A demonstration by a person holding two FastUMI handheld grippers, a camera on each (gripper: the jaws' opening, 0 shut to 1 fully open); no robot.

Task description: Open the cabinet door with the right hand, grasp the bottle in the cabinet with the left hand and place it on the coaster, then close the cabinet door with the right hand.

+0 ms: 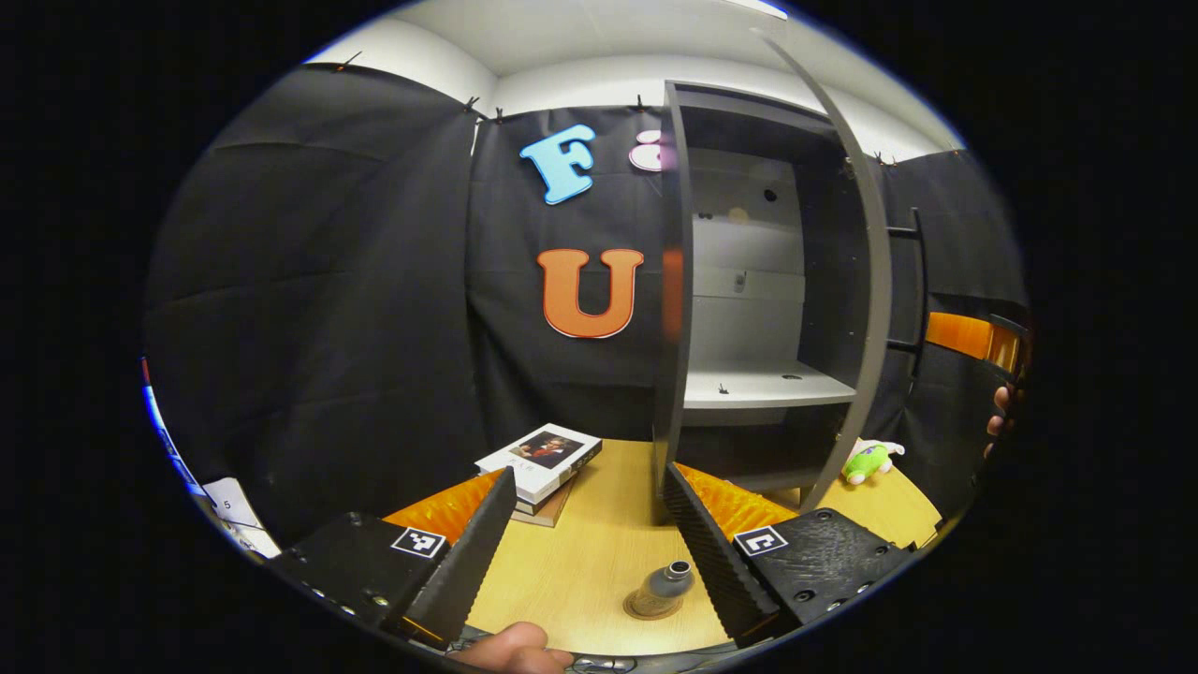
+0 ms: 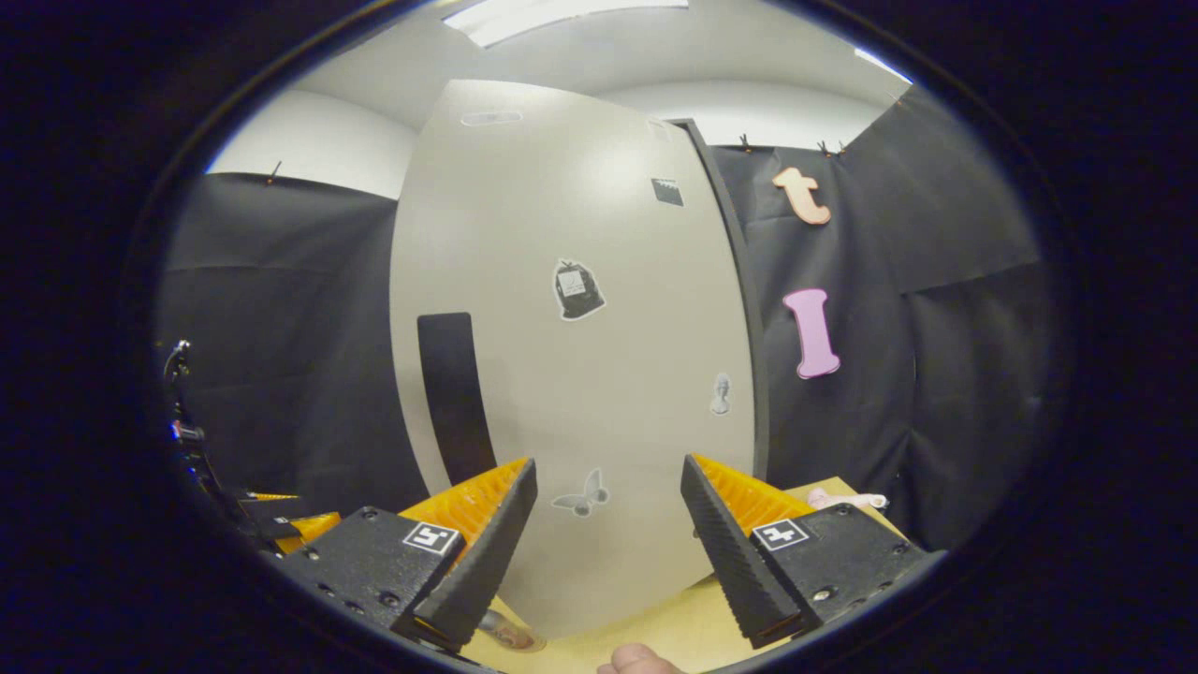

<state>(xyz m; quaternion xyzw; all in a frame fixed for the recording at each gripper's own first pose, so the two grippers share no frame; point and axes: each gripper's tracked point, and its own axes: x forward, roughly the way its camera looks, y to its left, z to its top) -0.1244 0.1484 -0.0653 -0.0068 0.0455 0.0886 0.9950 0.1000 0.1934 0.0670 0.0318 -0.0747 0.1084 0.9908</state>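
A small grey bottle (image 1: 666, 580) stands upright on a round cork coaster (image 1: 646, 610) on the wooden table, low between the fingers of my left gripper (image 1: 590, 477), which is open and holds nothing. Behind it the dark cabinet (image 1: 749, 281) stands with its door (image 1: 870, 281) swung wide, and its white shelf (image 1: 758, 386) is bare. In the right gripper view, my right gripper (image 2: 608, 468) is open in front of the door's pale outer face (image 2: 580, 374). The black handle (image 2: 454, 398) lies just left of its fingers.
Stacked books (image 1: 543, 459) lie on the table (image 1: 580, 562) left of the cabinet. A green plush toy (image 1: 870, 461) sits by the door's foot. A hand (image 1: 998, 421) shows at the far right beyond the door. Stickers dot the door face.
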